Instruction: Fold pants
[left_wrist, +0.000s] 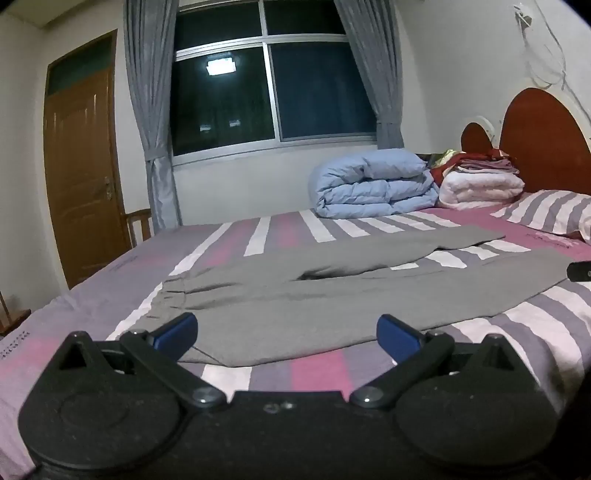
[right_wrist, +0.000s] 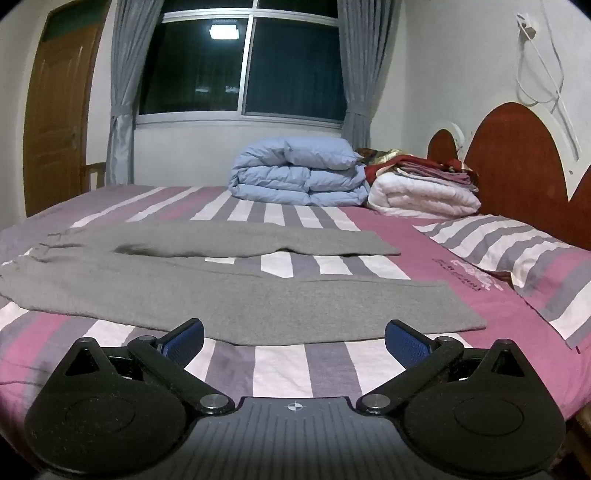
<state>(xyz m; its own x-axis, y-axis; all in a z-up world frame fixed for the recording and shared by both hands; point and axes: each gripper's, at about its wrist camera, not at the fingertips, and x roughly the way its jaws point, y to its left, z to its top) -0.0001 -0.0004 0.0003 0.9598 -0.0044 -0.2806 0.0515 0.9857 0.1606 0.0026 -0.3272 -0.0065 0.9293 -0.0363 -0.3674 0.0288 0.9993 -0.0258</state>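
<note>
Grey pants (left_wrist: 314, 295) lie spread flat on the striped bed, waistband to the left, the two legs running right and splayed apart. My left gripper (left_wrist: 287, 334) hovers open just in front of the waist end, blue pads wide apart with nothing between them. In the right wrist view the same pants (right_wrist: 229, 295) stretch across, the near leg's hem ending at the right. My right gripper (right_wrist: 294, 338) stands open before that near leg, holding nothing. A dark tip of the right gripper (left_wrist: 580, 271) shows at the right edge of the left wrist view.
A folded light-blue duvet (right_wrist: 299, 171) and a white quilt with stacked cloths (right_wrist: 424, 194) sit at the far side of the bed. A striped pillow (right_wrist: 517, 258) lies at the right by the red headboard (right_wrist: 517, 155). A wooden door (left_wrist: 79, 166) and curtained window (left_wrist: 266, 74) are behind.
</note>
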